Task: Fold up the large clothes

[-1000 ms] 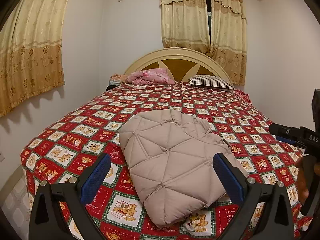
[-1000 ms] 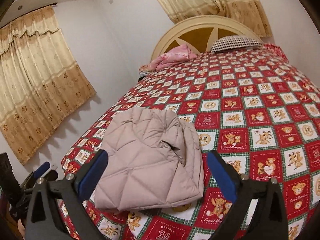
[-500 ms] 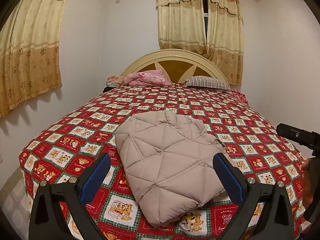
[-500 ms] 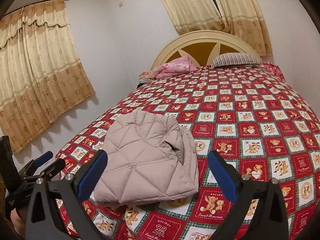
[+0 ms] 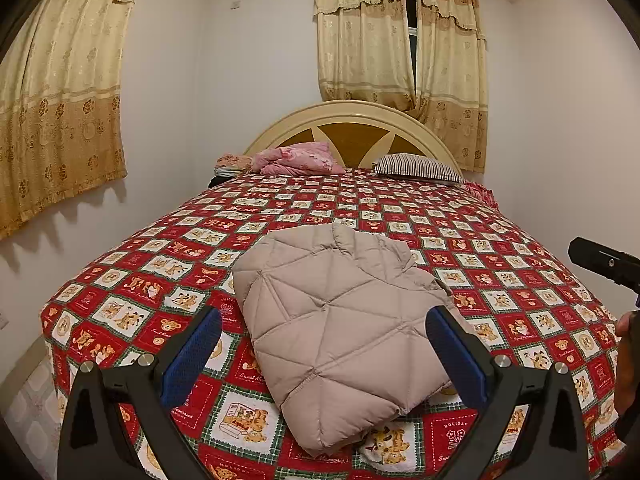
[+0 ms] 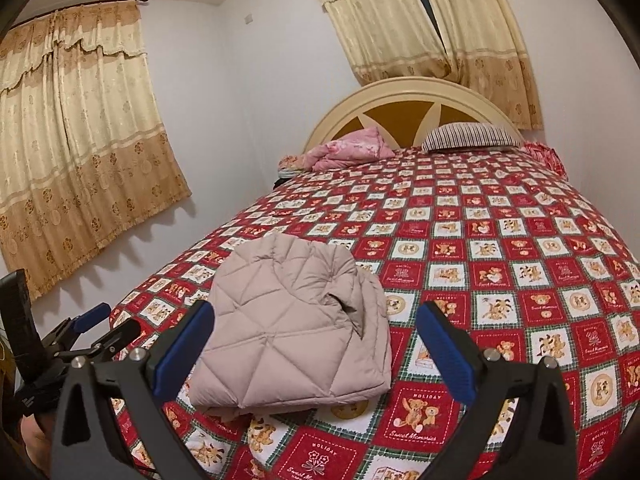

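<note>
A beige quilted puffer jacket (image 5: 340, 320) lies folded into a compact bundle near the foot of the bed; it also shows in the right wrist view (image 6: 296, 320). My left gripper (image 5: 324, 354) is open and empty, held back from the bed's near edge with the jacket between its blue pads. My right gripper (image 6: 314, 350) is open and empty, also back from the bed, the jacket a little left of its centre. The left gripper shows at the left edge of the right wrist view (image 6: 100, 328). Part of the right gripper shows at the right edge of the left wrist view (image 5: 604, 266).
The bed has a red patchwork teddy-bear bedspread (image 5: 500, 264). A pink bundle (image 5: 296, 158) and a striped pillow (image 5: 418, 166) lie by the cream headboard (image 5: 352, 120). Curtains hang on the left wall (image 5: 60, 112) and behind the headboard. White walls close in on both sides.
Both grippers have pulled back and tilted up from the bed, so the jacket looks smaller and lower in view. The jacket has not moved. Both stay open.
</note>
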